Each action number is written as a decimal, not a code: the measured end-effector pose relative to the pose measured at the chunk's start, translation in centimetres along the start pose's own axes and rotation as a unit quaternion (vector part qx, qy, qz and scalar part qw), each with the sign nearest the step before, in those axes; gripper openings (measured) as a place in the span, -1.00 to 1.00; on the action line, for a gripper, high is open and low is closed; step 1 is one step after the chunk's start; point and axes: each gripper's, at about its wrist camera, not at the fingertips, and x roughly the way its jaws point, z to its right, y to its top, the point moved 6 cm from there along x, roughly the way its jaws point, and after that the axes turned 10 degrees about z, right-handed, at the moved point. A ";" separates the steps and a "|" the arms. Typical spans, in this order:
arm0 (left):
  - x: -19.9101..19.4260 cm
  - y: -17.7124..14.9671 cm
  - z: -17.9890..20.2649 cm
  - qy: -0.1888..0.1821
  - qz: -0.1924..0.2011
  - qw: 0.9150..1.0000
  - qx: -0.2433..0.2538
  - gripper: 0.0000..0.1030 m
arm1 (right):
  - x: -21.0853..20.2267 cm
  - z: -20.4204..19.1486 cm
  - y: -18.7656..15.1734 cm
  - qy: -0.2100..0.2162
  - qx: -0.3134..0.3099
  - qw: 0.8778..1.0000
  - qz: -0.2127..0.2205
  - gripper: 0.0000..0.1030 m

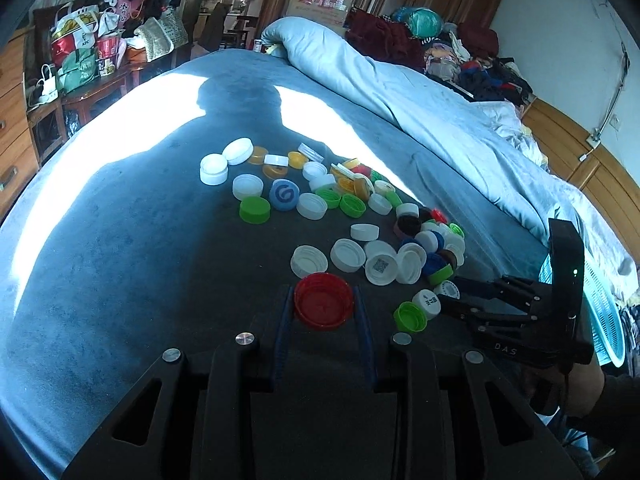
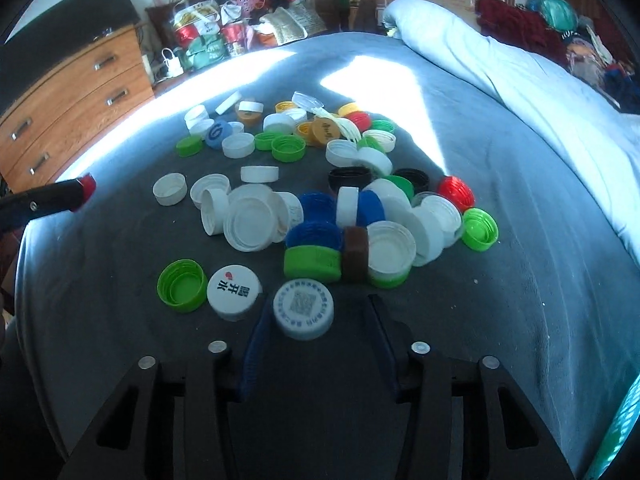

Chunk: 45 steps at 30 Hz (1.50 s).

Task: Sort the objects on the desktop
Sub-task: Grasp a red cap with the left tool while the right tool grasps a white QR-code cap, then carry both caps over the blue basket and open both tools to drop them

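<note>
Both grippers have a bottle cap each; the sorting is under way on a blue-grey bedspread (image 1: 120, 240) strewn with the cap pile (image 2: 320, 200).

Left gripper (image 1: 324, 312): clenched on a large red cap (image 1: 323, 306), open side up, held at the near edge of the scatter between the blue pads. In the right wrist view its red edge shows at the far left, clear of the pile.

Right gripper (image 2: 316, 316): jaws drawn in around a white cap with a printed code (image 2: 303, 311). The left finger touches its rim; the right one looks just beside it, so contact there is uncertain. Low reading supports a closed grip.

Judgement on the step: lift the white cap straight up before carrying, since a white cap with black characters (image 2: 234, 292) and a green cap (image 2: 181, 286) lie just to its left and could be dragged along. Keep the red cap level. A teal mesh basket (image 1: 604, 312) sits at the right edge of the bed, a likely drop point, though I cannot confirm it.

Writing: the held white cap carries a square code ringed by small text, too fine to read. The neighbouring white cap shows "开水" plus a further character and a red mark. The right gripper body reads "DAS". A blue cap (image 1: 284, 195), farther off, bears a white swirl logo.
</note>
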 end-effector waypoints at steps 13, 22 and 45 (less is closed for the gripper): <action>-4.7 2.9 7.2 -0.037 0.047 0.997 0.044 -0.50 | -13.1 -0.7 2.9 -0.018 0.047 0.995 0.082 -0.37; -6.9 4.4 13.2 -0.068 0.067 0.992 0.083 -0.50 | -21.0 1.1 3.2 -0.051 0.062 0.989 0.128 -0.37; -6.8 3.2 24.8 -0.126 0.044 0.978 0.161 -0.50 | -29.8 9.7 -1.2 -0.137 0.125 0.971 0.154 -0.37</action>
